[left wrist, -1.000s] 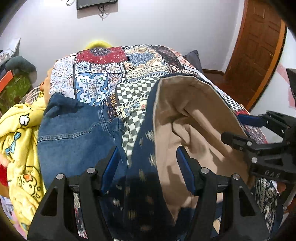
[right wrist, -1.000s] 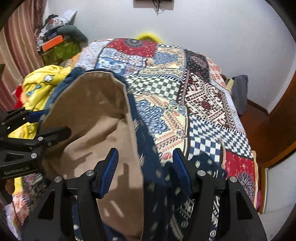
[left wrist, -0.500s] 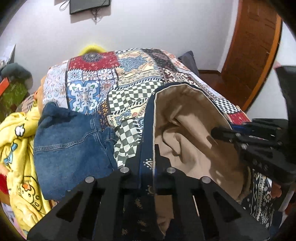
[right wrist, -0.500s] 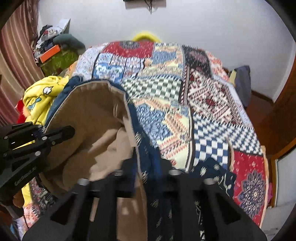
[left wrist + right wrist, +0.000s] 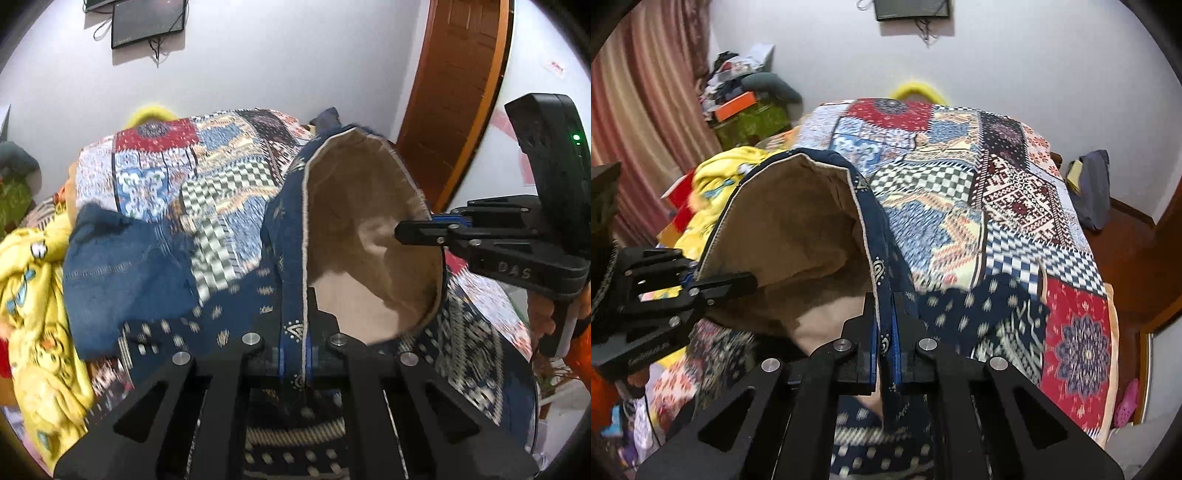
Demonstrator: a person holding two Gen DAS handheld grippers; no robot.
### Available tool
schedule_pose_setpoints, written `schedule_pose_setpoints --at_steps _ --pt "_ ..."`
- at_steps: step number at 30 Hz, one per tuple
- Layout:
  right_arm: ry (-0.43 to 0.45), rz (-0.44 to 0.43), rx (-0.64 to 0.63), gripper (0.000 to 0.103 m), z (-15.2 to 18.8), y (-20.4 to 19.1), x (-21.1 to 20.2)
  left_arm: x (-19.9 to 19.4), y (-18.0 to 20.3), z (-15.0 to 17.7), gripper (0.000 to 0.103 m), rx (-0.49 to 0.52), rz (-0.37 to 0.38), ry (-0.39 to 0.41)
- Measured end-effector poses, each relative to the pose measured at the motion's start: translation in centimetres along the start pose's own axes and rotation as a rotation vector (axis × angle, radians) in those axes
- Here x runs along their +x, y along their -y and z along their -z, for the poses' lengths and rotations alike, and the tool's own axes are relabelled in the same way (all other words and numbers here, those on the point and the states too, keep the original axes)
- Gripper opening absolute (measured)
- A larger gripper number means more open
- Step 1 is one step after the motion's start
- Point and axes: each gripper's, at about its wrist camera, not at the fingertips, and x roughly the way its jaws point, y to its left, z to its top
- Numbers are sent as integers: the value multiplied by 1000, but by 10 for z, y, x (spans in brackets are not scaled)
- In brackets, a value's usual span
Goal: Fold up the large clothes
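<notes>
A large navy patterned garment [image 5: 236, 306] with a tan lining [image 5: 362, 221] hangs between both grippers above the patchwork bedspread [image 5: 207, 173]. My left gripper [image 5: 295, 325] is shut on the garment's hem. My right gripper [image 5: 884, 317] is shut on another part of the same hem. The garment [image 5: 960, 314] bulges open like a pouch, its tan lining [image 5: 798, 221] facing me. The right gripper also shows side-on in the left wrist view [image 5: 406, 232], and the left one shows in the right wrist view [image 5: 738, 282].
Blue jeans [image 5: 122, 273] and a yellow cartoon blanket [image 5: 33, 314] lie at the bed's left. A wooden door [image 5: 454, 92] stands at the right. Clutter with an orange box [image 5: 735, 105] sits by the curtain [image 5: 631, 129]. A dark bag [image 5: 1093, 184] lies beyond the bed.
Both grippers went from open around the hem to shut on it. They have lifted the garment, so its lining stands taller and the view tilts up.
</notes>
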Motion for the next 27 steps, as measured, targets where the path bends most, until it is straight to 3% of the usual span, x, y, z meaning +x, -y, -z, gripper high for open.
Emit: schedule_pose_setpoints --at_steps 5,10,17,25,27 --pt "9 -28 -25 6 29 -12 -24 -12 7 32 6 0 -4 -32" --pt "24 -74 -20 6 54 -22 -42 -23 8 64 6 -45 43 -82" --pt "23 -59 -73 6 75 -34 -60 -46 12 94 8 -40 -2 -115" --pt "67 -22 -36 6 67 -21 -76 -94 16 79 9 -13 -29 -3" --pt "68 -26 -5 6 63 -15 -75 -101 13 67 15 -27 -13 36"
